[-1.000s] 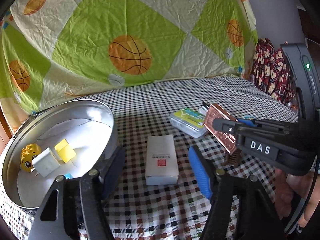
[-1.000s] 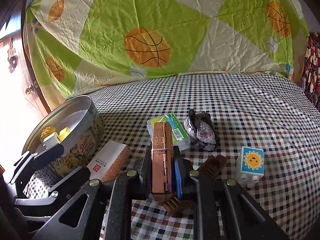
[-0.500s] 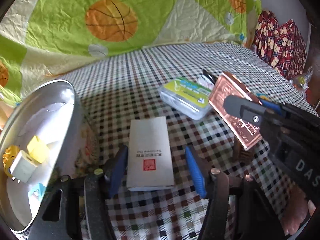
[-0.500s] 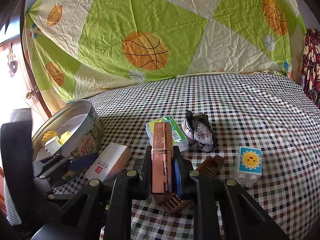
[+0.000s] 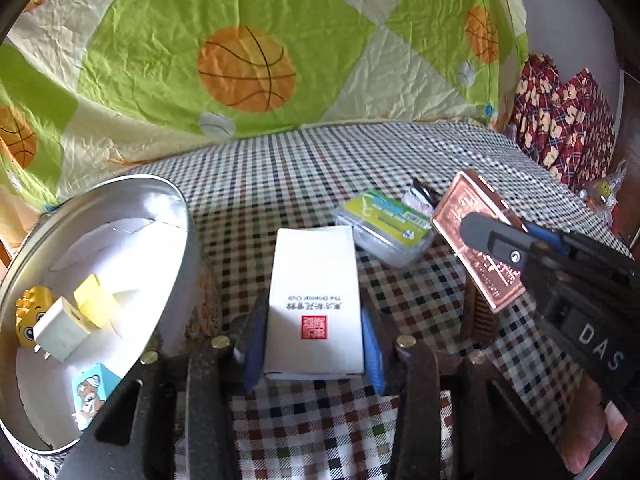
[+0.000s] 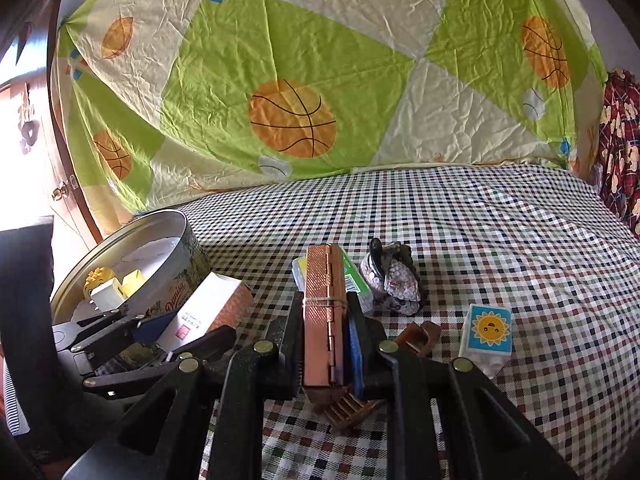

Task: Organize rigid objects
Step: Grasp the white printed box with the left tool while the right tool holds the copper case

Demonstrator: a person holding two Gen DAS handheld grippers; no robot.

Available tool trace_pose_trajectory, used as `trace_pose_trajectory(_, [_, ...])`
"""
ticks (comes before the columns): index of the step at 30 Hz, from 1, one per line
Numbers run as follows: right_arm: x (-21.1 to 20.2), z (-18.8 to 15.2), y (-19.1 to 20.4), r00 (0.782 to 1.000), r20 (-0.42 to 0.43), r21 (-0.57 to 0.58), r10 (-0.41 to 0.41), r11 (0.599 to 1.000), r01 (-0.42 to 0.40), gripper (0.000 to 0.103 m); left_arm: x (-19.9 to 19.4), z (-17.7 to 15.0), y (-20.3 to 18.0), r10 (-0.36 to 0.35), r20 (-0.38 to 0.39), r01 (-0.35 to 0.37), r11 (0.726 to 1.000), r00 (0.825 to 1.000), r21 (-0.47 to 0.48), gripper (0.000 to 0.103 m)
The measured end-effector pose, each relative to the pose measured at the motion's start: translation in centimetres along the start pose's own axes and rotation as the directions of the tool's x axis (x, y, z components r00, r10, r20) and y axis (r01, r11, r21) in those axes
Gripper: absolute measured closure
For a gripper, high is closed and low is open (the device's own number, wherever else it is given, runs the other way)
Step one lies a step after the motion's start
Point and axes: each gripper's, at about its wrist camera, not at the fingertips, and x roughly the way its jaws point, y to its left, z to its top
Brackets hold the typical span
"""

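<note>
My left gripper [image 5: 312, 344] is shut on a white box with a red stamp [image 5: 314, 300], right beside the round metal tin [image 5: 182, 216]; box and gripper also show in the right wrist view [image 6: 200, 314]. The tin [image 6: 176, 280] holds a yellow toy brick [image 5: 30, 314], a white charger [image 5: 60, 332], a yellow block [image 5: 94, 300] and a blue picture block [image 5: 92, 394]. My right gripper [image 6: 324, 344] is shut on a copper-coloured metal case [image 6: 322, 312], held upright above the checked cloth; the case also shows in the left wrist view [image 5: 476, 240].
On the checked cloth lie a clear case with a green label [image 5: 384, 220], a sequinned hair clip [image 6: 394, 280], a brown claw clip [image 6: 418, 336] and a sun-faced blue and white block [image 6: 490, 330]. A basketball-print sheet [image 6: 292, 120] hangs behind. Red patterned fabric [image 5: 560, 120] is at the right.
My left gripper moved forward around the white box and closed on it. My right gripper still holds the copper case, nearly in the same place.
</note>
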Motion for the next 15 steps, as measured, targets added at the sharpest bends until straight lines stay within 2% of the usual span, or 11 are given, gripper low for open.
trace_pose_trajectory(9, [-1.6, 0.1, 0.5, 0.997, 0.081, -0.010, -0.003, 1.000, 0.004, 0.083, -2.8, -0.1, 0.9, 0.070, 0.147, -0.062, 0.996, 0.987, -0.059, 0.063])
trace_pose_trajectory(15, [-1.8, 0.1, 0.6, 0.995, 0.098, -0.010, -0.007, 1.000, 0.008, 0.083, -3.8, -0.2, 1.4, 0.095, 0.198, -0.079, 0.993, 0.976, -0.085, 0.063])
